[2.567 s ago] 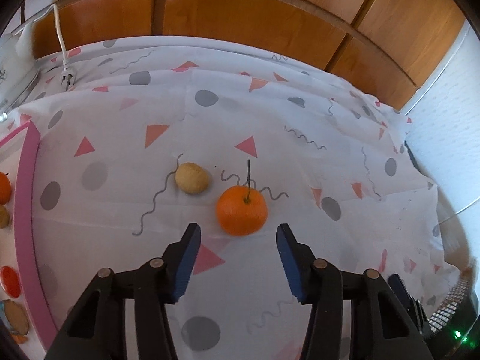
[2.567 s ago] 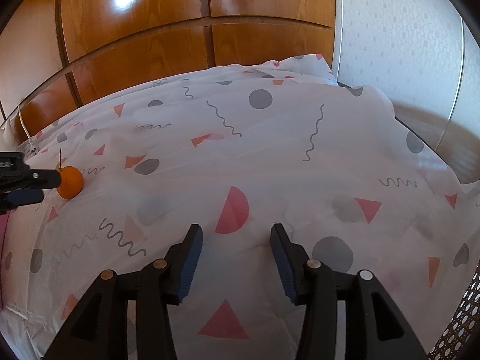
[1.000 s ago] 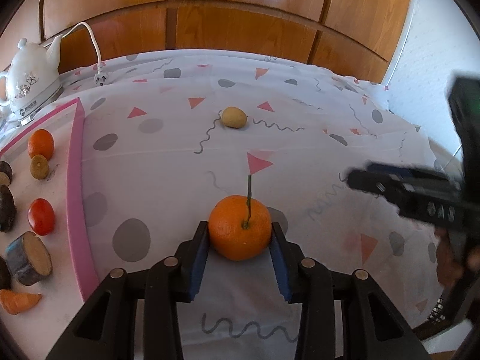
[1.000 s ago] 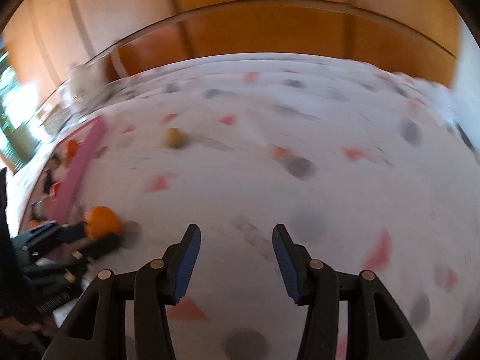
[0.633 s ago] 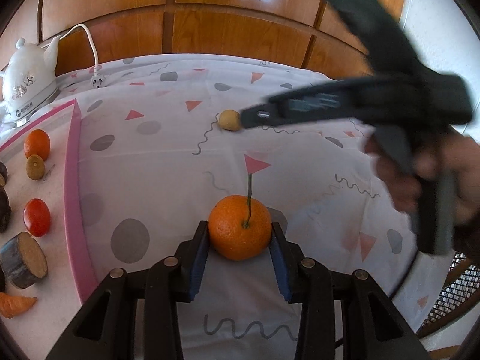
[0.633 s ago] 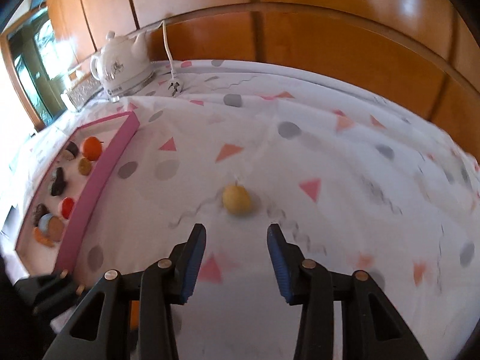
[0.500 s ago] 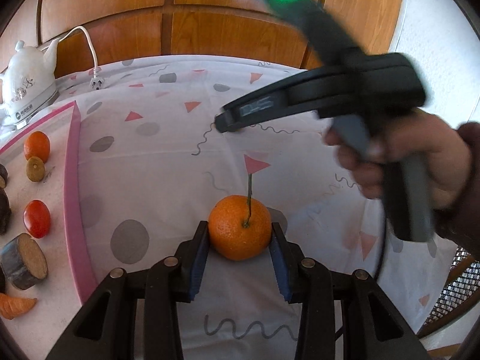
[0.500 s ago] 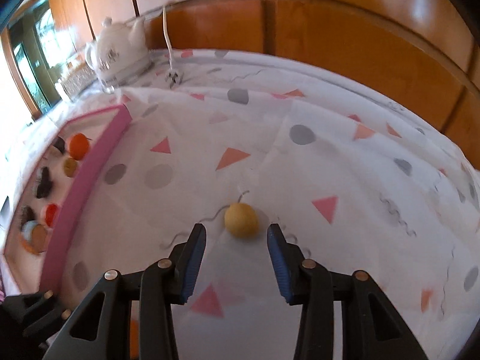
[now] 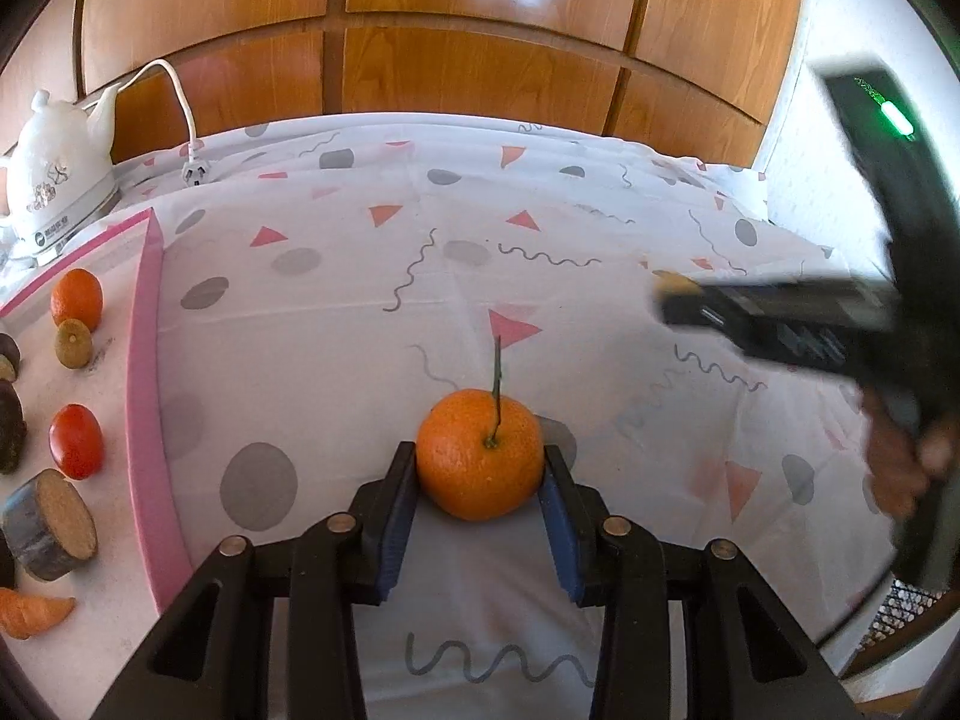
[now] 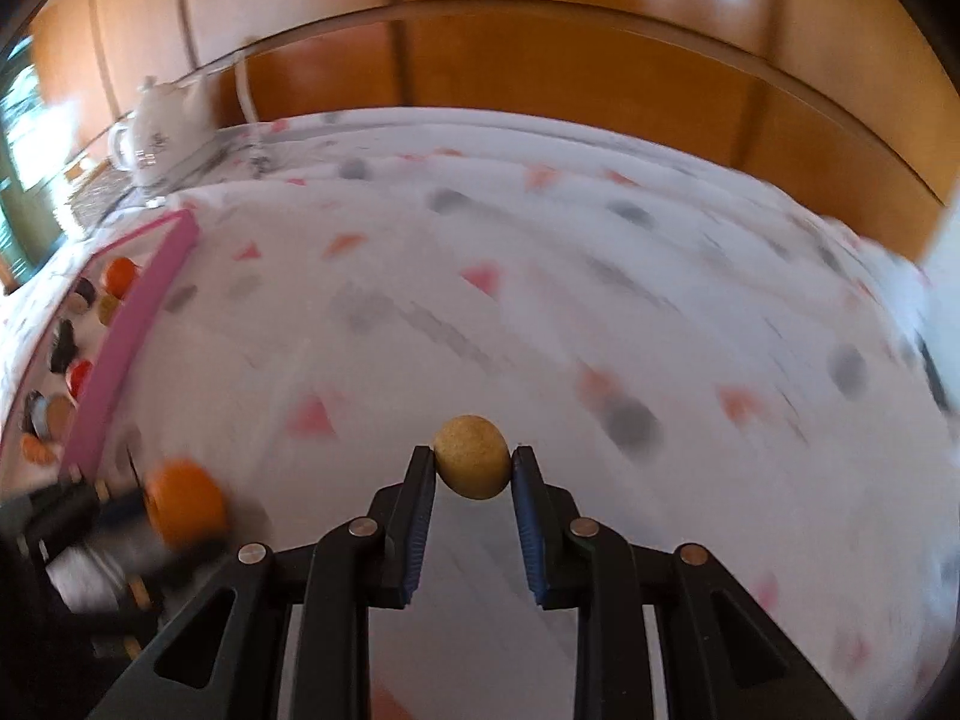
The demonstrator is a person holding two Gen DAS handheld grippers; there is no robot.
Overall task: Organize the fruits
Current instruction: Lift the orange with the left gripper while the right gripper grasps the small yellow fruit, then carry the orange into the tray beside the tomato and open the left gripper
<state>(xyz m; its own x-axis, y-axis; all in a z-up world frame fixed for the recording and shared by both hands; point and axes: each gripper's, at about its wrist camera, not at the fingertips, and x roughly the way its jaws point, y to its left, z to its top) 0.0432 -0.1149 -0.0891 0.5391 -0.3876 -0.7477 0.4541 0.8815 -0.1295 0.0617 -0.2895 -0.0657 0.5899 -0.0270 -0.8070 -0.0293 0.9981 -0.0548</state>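
On the white tablecloth with grey dots and pink triangles (image 9: pixel 336 360), the left gripper (image 9: pixel 480 468) is holding the round orange tangerine with a thin green stem (image 9: pixel 480 459), both blue pads pressing its sides, same as a second ago; nothing is changing there. Change is on the other side: the small round yellow-tan fruit (image 10: pixel 472 456) that was lying far out on the cloth half a second ago is now sitting between the tips of the right gripper (image 10: pixel 472 467). Its jaws are closing, much narrower than before, and both tips are touching the fruit's sides. In the left wrist view the right gripper (image 9: pixel 672 294) is showing blurred at the right, pulled back from the mid-cloth spot it was crossing earlier, with the yellow-tan fruit (image 9: pixel 673 283) at its tip and a hand (image 9: pixel 900 462) gripping the black handle.

At the left, the pink-rimmed tray (image 9: pixel 144 396) is holding a second small orange fruit (image 9: pixel 76 298), a brown-green round fruit (image 9: pixel 73 343), a red tomato-like fruit (image 9: pixel 75 441), dark brown pieces (image 9: pixel 11 426), a cut log-shaped slice (image 9: pixel 51 523) and an orange carrot-like piece (image 9: pixel 30 612). A white ceramic kettle (image 9: pixel 57 180) with a white cord and plug (image 9: pixel 195 168) is standing far left, past the tray. Wooden panelling (image 9: pixel 480 48) is running along the far edge. Open cloth is lying between the tangerine and the tray; only the pink rim is standing between them. The right wrist view is motion-blurred.
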